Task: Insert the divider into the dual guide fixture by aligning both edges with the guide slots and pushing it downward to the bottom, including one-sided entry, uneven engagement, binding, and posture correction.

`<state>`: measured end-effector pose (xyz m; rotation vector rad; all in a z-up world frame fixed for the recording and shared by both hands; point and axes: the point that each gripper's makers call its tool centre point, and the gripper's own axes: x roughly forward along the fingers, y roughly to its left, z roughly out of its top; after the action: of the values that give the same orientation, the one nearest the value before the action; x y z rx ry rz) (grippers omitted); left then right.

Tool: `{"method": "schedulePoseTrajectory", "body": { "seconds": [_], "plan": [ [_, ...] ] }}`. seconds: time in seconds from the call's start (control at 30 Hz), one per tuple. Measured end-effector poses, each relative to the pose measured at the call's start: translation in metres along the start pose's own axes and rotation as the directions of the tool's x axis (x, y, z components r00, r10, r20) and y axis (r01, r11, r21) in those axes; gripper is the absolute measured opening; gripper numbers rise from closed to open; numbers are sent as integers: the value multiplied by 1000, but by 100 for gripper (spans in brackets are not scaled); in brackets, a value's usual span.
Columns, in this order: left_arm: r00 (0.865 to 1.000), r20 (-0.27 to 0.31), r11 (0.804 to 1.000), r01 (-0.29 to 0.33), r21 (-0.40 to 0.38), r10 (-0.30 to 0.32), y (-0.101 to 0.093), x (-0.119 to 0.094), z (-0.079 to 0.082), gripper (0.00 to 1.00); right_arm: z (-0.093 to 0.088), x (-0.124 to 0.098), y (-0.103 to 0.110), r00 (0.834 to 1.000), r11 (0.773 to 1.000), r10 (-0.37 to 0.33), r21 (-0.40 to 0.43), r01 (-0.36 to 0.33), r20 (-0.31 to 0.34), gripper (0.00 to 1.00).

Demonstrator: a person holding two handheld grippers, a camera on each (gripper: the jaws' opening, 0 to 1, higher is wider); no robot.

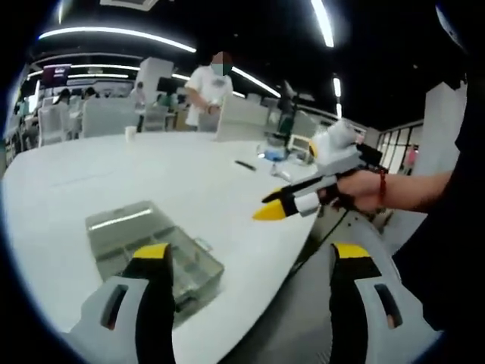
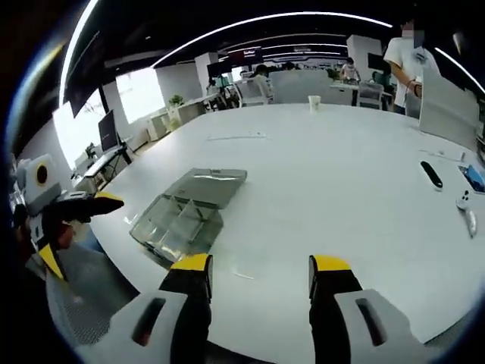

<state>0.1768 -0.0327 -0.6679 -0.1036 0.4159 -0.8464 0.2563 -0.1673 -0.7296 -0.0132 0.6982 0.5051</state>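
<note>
Both tongs, left [image 1: 246, 262] and right [image 2: 258, 267], hover apart above the clear box [image 2: 188, 211].

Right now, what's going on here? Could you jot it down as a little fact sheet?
Setting: large white table in an open office
Main item: clear plastic compartment box, lid open, lying near the table's edge
Left gripper: jaws open, empty, held above the box
Right gripper: jaws open, empty, facing the box
Other items: white cup, dark remote-like object
People: person standing at the far side
Divider: cannot tell
</note>
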Motion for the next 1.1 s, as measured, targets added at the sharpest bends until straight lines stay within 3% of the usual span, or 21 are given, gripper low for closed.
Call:
{"method": "schedulePoseTrajectory", "body": {
  "seconds": [0.33, 0.57, 0.73, 1.0, 1.1],
  "plan": [
    [1000, -25, 1000, -19, -9, 19, 1, 1, -5, 82, -12, 5, -32, 999, 999, -42, 30, 43, -33, 48],
    [998, -41, 999, -47, -23, 46, 0, -1, -10, 83, -18, 12, -44, 997, 998, -45, 31, 47, -67, 46],
    [997, -46, 998, -55, -20, 54, 5, -1, -5, 83, -19, 16, -50, 996, 999, -41, 32, 43, -73, 46],
    [997, -57, 999, -45, -29, 43, -4, 8, -8, 82, -24, 19, -69, 991, 997, -69, 19, 72, -118, 46],
    [998, -49, 998, -49, -38, 47, -9, 11, -8, 82, -26, 19, -68, 989, 996, -67, 50, 74, -131, 45]
  ]
}}
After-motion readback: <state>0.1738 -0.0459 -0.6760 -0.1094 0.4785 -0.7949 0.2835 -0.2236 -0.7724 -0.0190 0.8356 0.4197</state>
